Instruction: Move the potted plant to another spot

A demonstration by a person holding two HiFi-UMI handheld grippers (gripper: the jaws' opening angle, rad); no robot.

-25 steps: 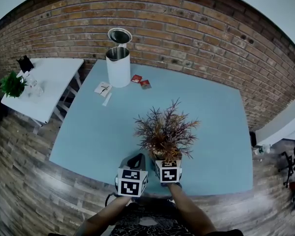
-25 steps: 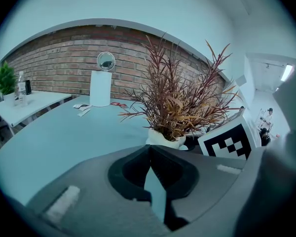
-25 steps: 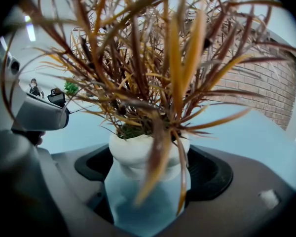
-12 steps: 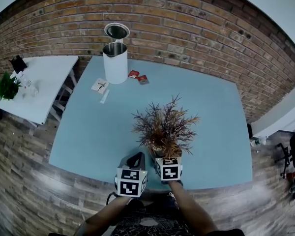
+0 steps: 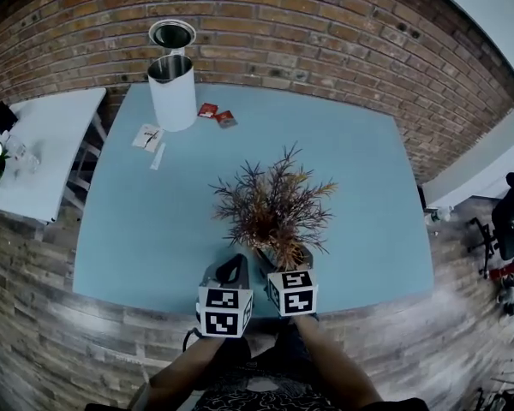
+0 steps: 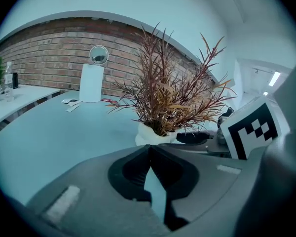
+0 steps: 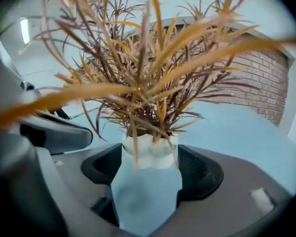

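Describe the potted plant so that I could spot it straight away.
Start at the big blue table in front of the brick wall. Near its front edge stands the potted plant. It is the only bushy thing on that table: spiky reddish-brown leaves in a small white pot, unlike the smooth white bin at the far end.

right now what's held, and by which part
The right gripper is closing its jaws on the potted plant by its white pot's sides; left gripper empty.

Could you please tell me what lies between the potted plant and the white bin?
Mostly bare table; the head view shows two red packets beside the white bin, far from the potted plant.
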